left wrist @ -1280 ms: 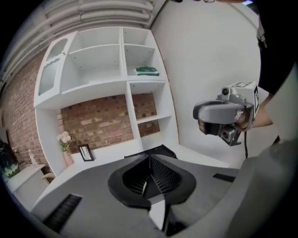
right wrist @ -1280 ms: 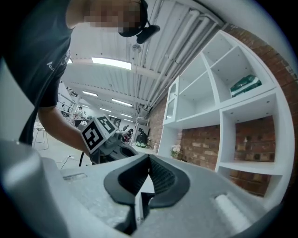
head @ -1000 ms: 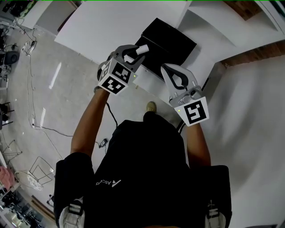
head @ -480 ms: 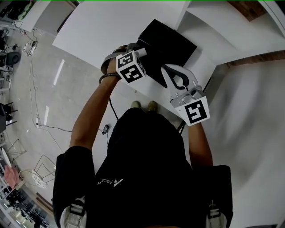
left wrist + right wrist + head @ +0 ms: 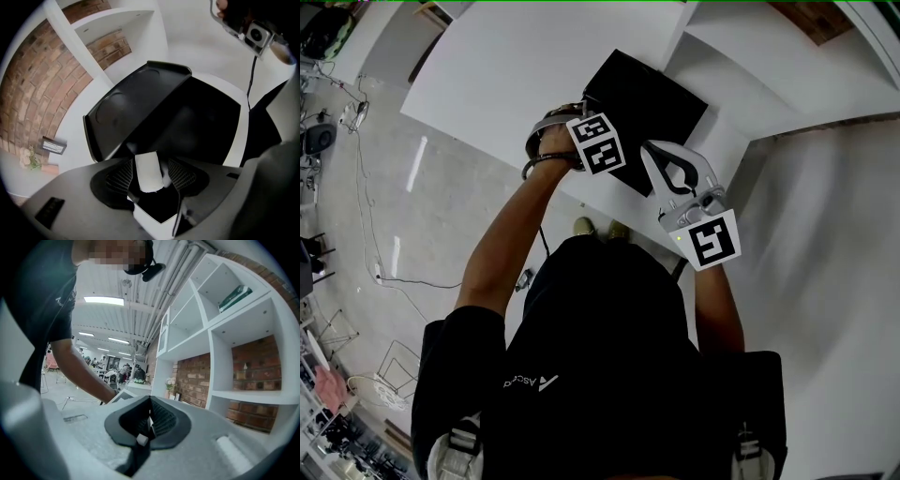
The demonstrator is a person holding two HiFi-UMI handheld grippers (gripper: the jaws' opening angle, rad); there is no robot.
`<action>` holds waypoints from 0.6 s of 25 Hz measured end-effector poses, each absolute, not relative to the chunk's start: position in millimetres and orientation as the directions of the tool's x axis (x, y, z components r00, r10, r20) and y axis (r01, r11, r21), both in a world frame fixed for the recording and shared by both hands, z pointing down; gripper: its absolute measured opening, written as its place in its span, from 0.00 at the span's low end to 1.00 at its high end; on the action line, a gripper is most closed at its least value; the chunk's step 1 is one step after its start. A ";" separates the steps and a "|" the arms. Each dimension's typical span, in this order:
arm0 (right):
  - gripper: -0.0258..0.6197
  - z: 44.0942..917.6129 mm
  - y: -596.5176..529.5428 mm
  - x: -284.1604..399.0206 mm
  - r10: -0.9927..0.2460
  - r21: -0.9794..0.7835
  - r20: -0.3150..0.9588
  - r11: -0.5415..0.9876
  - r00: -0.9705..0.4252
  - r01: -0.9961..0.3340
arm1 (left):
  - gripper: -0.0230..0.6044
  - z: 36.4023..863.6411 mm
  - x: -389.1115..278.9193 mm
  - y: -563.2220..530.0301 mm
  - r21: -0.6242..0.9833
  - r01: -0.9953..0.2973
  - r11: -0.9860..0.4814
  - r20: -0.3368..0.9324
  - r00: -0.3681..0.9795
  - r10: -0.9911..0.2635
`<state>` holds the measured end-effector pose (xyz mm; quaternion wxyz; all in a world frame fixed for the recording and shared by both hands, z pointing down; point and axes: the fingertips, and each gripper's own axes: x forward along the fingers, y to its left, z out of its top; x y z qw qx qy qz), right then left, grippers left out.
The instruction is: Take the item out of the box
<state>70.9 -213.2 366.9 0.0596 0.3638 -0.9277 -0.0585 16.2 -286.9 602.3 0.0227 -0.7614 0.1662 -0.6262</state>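
My L gripper (image 5: 151, 164) points steeply down over the black box (image 5: 652, 94). Its jaws are as wide as they go & have just been opening. The white item (image 5: 149, 172) stands btwn them, close to the pad at the view's left w/ a clear gap to the other pad, so nothing's pinched. Its long axis runs along my fingers, i.e. down toward the box, w/ the narrow side across the jaws, so I'd need no wrist roll to pinch it. The lid (image 5: 136, 105) stands open beyond it. Can't tell if the item's lower end rests on the box floor, too dark. My R gripper (image 5: 654, 155) has its jaws together w/ nothing held. It's level, just beside the box's near-right edge, & aimed at the shelves (image 5: 234, 362), not at the item. So L is far nearer. My guess: close L, lift straight up.
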 end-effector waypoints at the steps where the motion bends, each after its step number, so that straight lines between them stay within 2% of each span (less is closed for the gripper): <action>1: 0.04 366.9 -214.6 72.7 -0.686 0.150 0.066 0.725 -0.725 -0.672 | 0.40 606.9 15.4 -287.7 -0.242 -0.221 -0.945 0.951 0.142 -0.276; 7: 0.04 367.2 -218.7 78.9 -0.698 0.146 0.064 0.714 -0.713 -0.685 | 0.40 624.9 7.6 -294.1 -0.256 -0.234 -0.938 0.958 0.068 -0.278; 12: 0.04 373.5 -222.3 83.9 -0.702 0.142 0.076 0.710 -0.708 -0.690 | 0.40 628.9 6.2 -297.3 -0.263 -0.240 -0.935 0.955 0.071 -0.287; 15: 0.04 377.6 -224.1 83.7 -0.700 0.138 0.081 0.713 -0.709 -0.688 | 0.32 627.9 7.5 -298.0 -0.275 -0.257 -0.927 0.948 0.088 -0.306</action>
